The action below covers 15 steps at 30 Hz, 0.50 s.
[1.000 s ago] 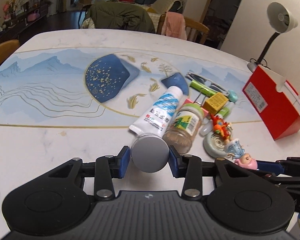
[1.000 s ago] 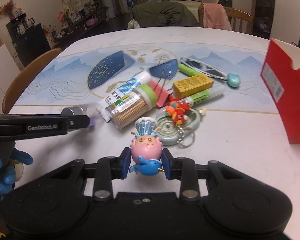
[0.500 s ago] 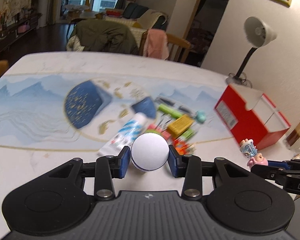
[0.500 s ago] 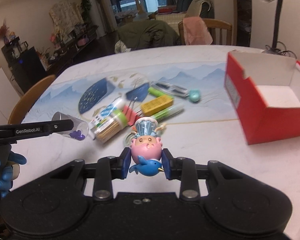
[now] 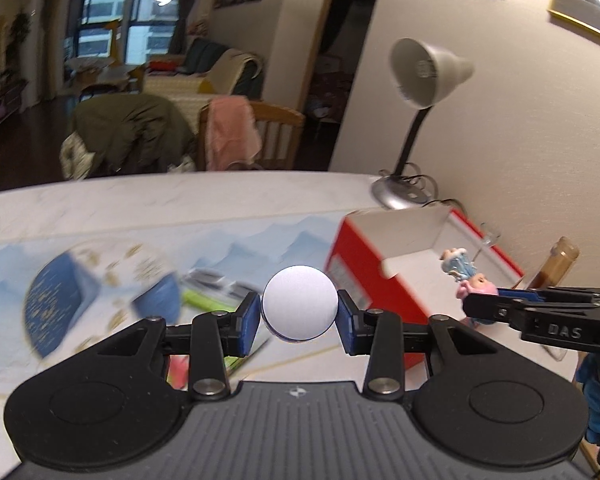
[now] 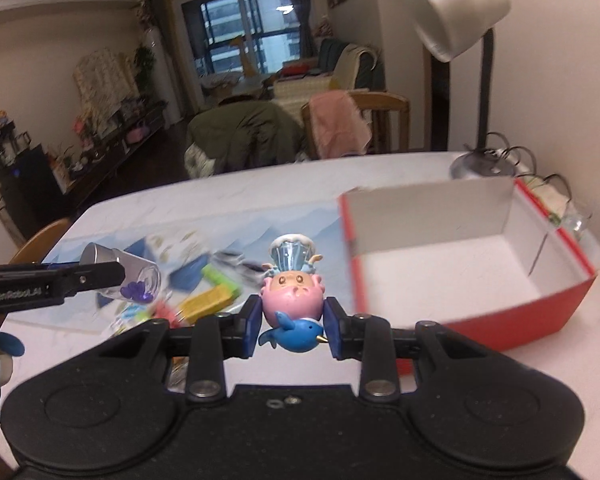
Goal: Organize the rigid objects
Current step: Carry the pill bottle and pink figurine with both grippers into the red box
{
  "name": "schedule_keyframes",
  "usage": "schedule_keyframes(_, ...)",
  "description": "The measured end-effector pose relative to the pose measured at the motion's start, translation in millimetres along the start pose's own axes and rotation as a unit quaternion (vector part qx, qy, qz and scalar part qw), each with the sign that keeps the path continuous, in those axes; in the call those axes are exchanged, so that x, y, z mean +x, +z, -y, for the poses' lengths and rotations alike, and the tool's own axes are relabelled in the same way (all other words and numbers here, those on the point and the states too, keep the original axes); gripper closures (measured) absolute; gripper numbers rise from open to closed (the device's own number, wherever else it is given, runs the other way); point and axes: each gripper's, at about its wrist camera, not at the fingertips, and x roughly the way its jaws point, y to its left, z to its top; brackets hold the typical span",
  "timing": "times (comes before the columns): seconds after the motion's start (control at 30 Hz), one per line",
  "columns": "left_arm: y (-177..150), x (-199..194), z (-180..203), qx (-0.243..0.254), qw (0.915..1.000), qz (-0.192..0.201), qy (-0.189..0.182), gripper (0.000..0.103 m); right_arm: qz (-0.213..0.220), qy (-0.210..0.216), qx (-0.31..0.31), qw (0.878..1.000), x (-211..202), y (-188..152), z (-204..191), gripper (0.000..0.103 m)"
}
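My left gripper (image 5: 299, 314) is shut on a small clear jar with a silver lid (image 5: 300, 303), held in the air above the table; the jar also shows in the right wrist view (image 6: 120, 276), with purple bits inside. My right gripper (image 6: 292, 326) is shut on a pink toy figurine with a blue bird (image 6: 293, 300), held up near the open red box (image 6: 460, 264). The figurine shows in the left wrist view (image 5: 466, 276) at the box's near edge. The box (image 5: 364, 268) is white inside and looks empty.
A blurred pile of small items (image 6: 204, 292) lies on the blue-patterned table mat (image 5: 60, 288), among them a yellow box and green tubes. A grey desk lamp (image 6: 476, 80) stands behind the red box. A glass bottle (image 5: 552, 268) stands right of the box. Chairs stand beyond the table.
Both grippers have lifted with their objects and swung right toward the red box. The item pile now lies lower left and the box is close ahead.
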Motion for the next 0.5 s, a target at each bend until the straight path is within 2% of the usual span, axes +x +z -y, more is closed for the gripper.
schedule_keyframes(0.23, 26, 45, 55, 0.022, 0.9995, 0.002, -0.021, 0.064, 0.005, -0.028, 0.008, 1.0, 12, 18, 56, 0.071)
schedule_keyframes(0.5, 35, 103, 111, 0.033, 0.9981, -0.021, -0.048, 0.064, -0.024, -0.058, 0.027, 0.998, 39, 21, 111, 0.071)
